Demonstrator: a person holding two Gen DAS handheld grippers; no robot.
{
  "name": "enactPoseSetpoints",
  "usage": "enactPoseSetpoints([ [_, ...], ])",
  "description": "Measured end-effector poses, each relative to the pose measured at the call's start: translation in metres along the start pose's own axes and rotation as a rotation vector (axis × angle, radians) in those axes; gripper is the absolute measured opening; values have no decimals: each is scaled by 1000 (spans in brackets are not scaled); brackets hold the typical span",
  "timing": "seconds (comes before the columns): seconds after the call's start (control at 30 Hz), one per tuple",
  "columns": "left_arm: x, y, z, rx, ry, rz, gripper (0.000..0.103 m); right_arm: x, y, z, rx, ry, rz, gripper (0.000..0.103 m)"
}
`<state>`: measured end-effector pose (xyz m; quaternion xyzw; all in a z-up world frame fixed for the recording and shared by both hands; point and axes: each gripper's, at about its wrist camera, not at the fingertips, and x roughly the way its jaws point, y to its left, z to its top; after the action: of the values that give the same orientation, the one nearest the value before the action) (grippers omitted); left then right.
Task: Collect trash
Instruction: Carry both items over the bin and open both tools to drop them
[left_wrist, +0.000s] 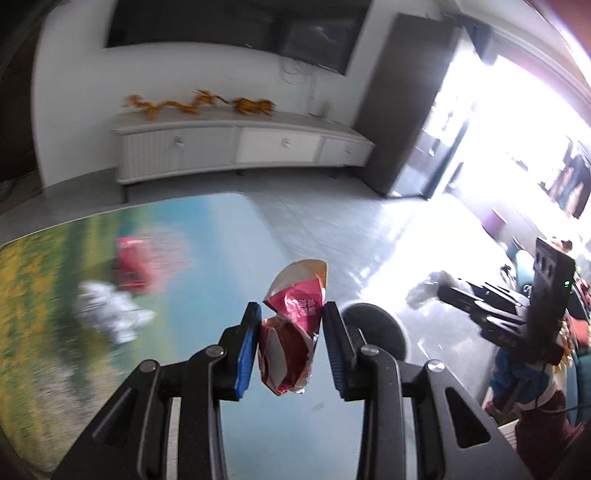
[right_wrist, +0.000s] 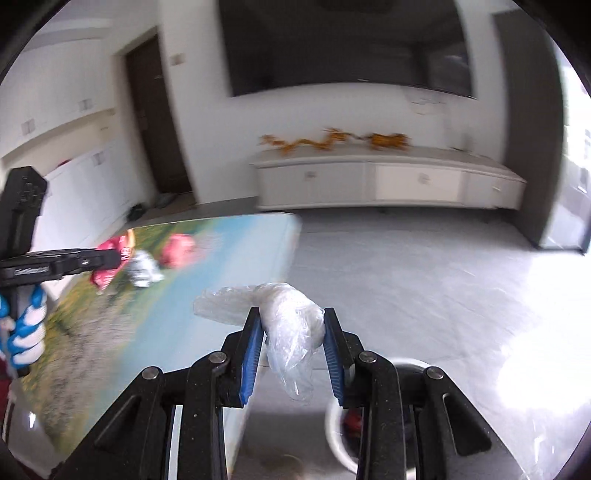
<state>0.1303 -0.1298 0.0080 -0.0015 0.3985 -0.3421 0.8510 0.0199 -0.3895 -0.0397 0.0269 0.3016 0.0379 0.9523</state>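
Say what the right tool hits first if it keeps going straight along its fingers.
Probably the bare grey floor past the table edge. The right tool carries a clear plastic bag; depth is unclear.

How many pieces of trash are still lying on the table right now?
2: a red wrapper and, beside it, a crumpled silvery piece, both blurred, on the table. Table parts outside the views may hide more.

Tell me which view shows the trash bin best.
The right wrist view: the trash bin sits below the right gripper, its white wall and something red inside visible. The left wrist view shows only a dark rounded rim behind the left gripper.
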Motion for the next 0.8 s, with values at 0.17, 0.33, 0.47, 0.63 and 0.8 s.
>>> enactPoseSetpoints([
  [0.17,76,-62,8,22,113,-66,32,18,-57,-26,103,71,-117,33],
  [0.33,149,-107,5,26,220,-89,33,50,-100,-58,202,157,-157,33],
  [0.47,199,-126,5,-11,283,-107,34,66,-130,-77,269,202,-177,39],
  [0.63,241,-141,0,-68,350,-162,53,73,-157,-92,316,224,-212,59],
  [0.8,247,-146,3,-86,342,-168,56,59,-173,-96,365,214,-251,62],
])
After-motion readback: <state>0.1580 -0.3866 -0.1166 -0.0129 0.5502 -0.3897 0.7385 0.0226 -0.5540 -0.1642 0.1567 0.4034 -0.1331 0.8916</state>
